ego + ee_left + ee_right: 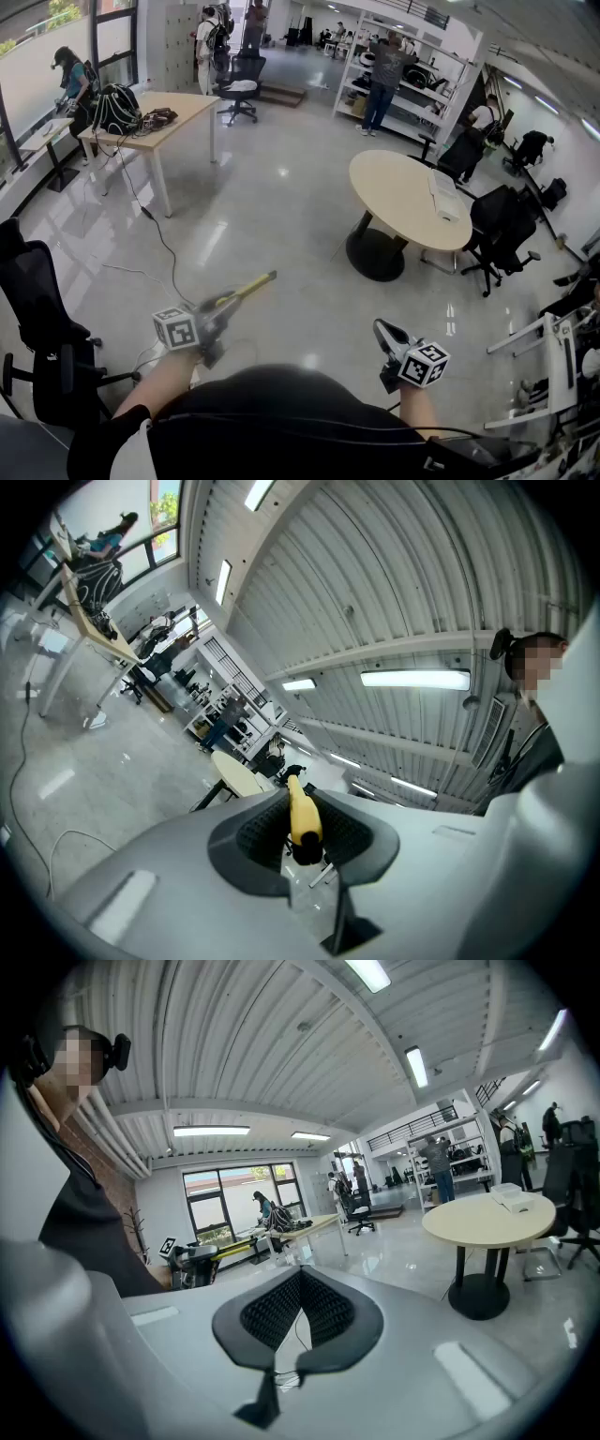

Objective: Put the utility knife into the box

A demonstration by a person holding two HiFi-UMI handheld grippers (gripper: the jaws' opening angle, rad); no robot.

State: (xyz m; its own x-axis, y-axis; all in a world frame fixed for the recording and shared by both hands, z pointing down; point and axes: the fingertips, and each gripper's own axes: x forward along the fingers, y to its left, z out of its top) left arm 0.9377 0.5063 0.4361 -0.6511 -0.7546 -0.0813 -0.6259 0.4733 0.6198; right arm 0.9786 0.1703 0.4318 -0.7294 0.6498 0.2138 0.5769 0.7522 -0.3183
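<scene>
One yellow utility knife (pixel 253 285) clamped in left tool (pixel 223 307), right tool (pixel 382 331) jaws pressed together

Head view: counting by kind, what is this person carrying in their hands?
Grippers: 2, the left gripper and the right gripper.
Knives: 1, the yellow utility knife, clamped in the left gripper.
Total: 3.
</scene>
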